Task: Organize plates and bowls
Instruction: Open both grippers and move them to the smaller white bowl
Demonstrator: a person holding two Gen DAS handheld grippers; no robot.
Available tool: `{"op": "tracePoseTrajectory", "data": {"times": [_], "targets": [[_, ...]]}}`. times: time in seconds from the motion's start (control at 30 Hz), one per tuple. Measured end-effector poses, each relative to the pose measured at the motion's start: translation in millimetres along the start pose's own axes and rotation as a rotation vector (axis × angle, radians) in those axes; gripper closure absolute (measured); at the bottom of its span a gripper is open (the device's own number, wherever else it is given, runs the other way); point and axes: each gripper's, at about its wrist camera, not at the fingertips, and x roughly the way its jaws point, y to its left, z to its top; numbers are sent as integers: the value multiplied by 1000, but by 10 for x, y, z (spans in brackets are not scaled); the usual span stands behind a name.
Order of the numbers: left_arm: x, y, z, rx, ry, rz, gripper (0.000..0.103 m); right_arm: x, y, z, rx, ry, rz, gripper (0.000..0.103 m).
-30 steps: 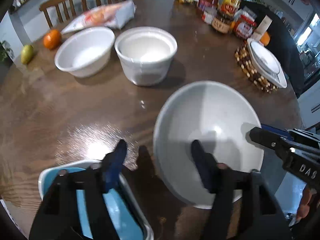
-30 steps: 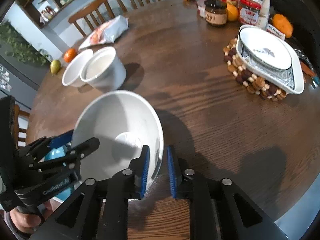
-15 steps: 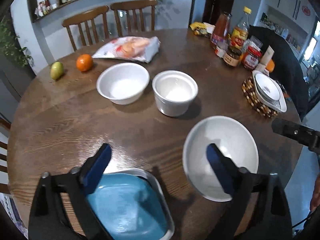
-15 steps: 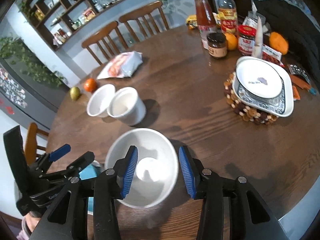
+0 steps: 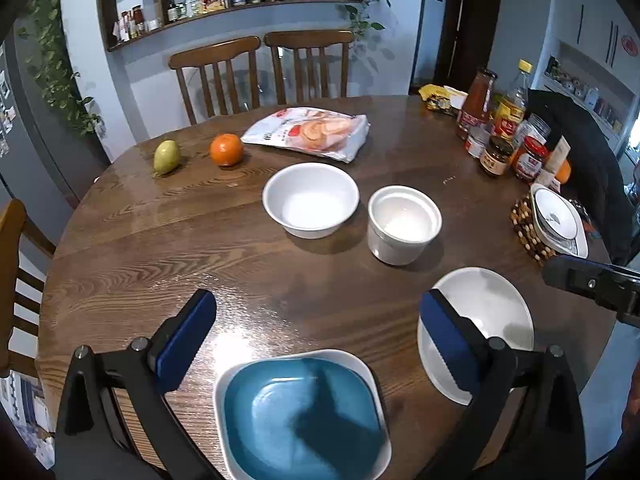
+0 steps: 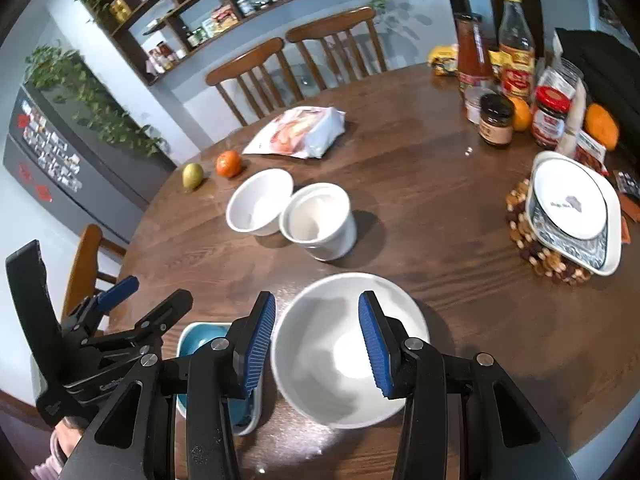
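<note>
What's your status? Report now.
Left tongs open, right tongs open. Wide white bowl on table beside blue dish. Nothing blocking.

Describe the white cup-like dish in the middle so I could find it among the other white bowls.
Start at the round wooden table and look to its middle, where two white dishes touch or nearly touch. The ramekin is the one farther from the orange. Its walls are tall and straight with a thick lip, unlike the rounded bowl beside it.
</note>
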Motion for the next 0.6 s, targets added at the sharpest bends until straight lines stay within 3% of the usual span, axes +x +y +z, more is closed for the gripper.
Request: {"op": "tracePoseTrajectory", "data": {"times": [0.23,0.33,0.6], "targets": [[-44,121,53,-16,-23,28,1,27,241,103,-58,-2,11,58],[-64,156,95,-12,-34,43,1,45,318,172,-74,-5,4,45],[-113,261,241,4,-80,81,1,90,557,441,-144,-31,-4,45]]}}
